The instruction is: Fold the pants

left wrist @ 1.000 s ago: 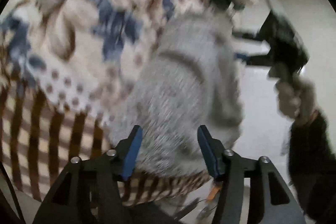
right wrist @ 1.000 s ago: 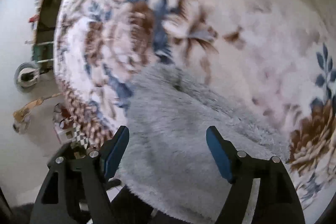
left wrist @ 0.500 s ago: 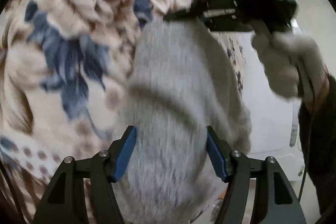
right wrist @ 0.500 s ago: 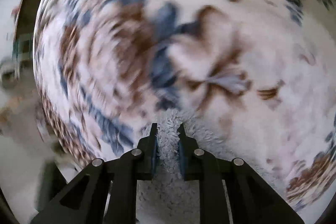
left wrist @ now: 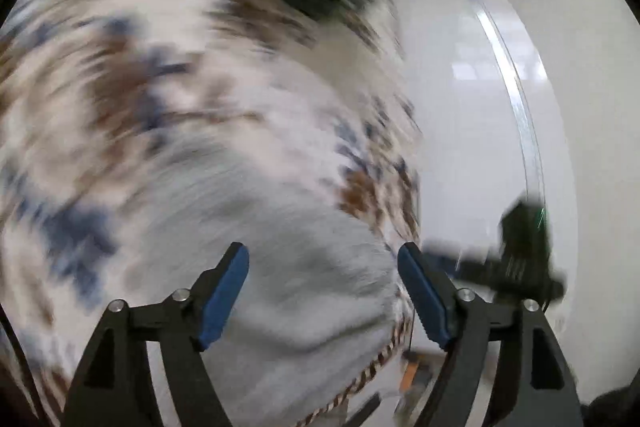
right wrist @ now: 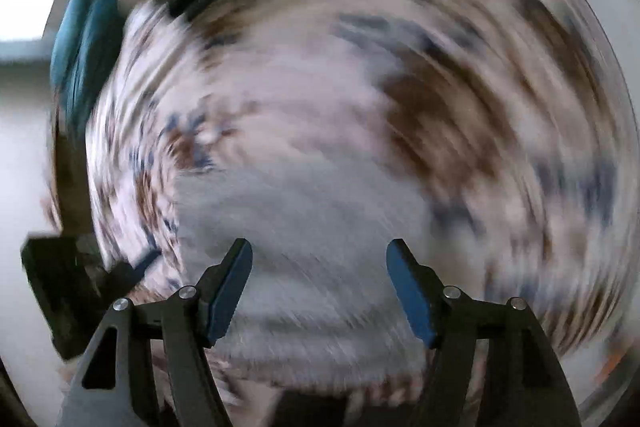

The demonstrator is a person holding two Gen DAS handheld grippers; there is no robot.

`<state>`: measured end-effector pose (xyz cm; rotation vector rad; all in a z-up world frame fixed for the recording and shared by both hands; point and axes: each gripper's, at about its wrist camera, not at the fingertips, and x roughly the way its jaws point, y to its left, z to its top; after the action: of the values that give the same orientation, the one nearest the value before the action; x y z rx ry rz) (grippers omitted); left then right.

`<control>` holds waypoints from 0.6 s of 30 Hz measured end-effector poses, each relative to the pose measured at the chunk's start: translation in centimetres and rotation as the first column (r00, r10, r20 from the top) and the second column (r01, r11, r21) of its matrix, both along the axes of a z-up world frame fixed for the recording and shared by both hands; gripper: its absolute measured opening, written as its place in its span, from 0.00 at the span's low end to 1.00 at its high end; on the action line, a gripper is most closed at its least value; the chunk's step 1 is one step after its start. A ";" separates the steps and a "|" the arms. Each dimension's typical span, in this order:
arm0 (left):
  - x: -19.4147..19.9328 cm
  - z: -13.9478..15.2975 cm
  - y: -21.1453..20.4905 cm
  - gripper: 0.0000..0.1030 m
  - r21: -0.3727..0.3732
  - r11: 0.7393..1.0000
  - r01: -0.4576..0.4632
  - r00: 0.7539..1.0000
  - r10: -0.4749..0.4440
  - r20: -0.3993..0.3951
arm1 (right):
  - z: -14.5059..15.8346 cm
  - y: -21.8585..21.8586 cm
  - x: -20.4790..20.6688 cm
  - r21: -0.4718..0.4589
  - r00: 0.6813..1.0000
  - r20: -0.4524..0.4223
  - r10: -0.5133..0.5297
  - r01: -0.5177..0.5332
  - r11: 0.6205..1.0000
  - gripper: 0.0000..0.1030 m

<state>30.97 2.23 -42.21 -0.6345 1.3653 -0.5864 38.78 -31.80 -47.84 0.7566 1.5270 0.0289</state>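
Both tools, left [left wrist: 323, 295] and right [right wrist: 319, 291], gape wide above grey pants [left wrist: 304, 291] on floral blanket [left wrist: 120, 87]; views blurred.

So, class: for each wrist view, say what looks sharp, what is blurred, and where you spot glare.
Left wrist view: the left gripper is sharp and open, the grey pants and floral blanket streak with motion blur, and glare sits on the white floor. Right wrist view: the right gripper is crisp and open, everything beyond swirls with blur; top left is overexposed.
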 end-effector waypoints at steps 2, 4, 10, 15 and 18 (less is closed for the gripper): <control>3.7 -0.3 -4.8 0.74 -0.011 0.987 0.160 0.987 -0.160 -0.008 | -1.9 -2.2 -4.8 0.099 0.989 -0.039 -0.145 0.148 0.984 0.70; 6.2 -0.9 -10.1 0.74 0.019 0.940 0.342 0.939 -0.341 -0.034 | -4.7 -2.8 -9.5 0.181 0.965 -0.092 -0.245 0.258 0.949 0.70; 5.4 -5.3 -22.5 0.74 0.079 0.645 0.760 0.643 -0.729 -0.235 | -10.6 0.0 -16.6 0.385 0.907 -0.154 -0.392 0.420 0.822 0.70; 1.6 -7.9 -26.2 0.72 0.170 0.438 0.883 0.470 -0.829 -0.305 | -12.5 2.1 -18.4 0.514 0.868 -0.109 -0.485 0.467 0.720 0.50; 0.9 -7.9 -26.6 0.42 0.258 0.405 0.877 0.468 -0.841 -0.272 | -12.5 3.1 -19.1 0.508 0.856 -0.096 -0.508 0.481 0.714 0.08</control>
<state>31.82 -24.40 -50.08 0.4676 1.8154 -1.0988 19.72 -28.74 -60.37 1.5809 1.2235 0.0586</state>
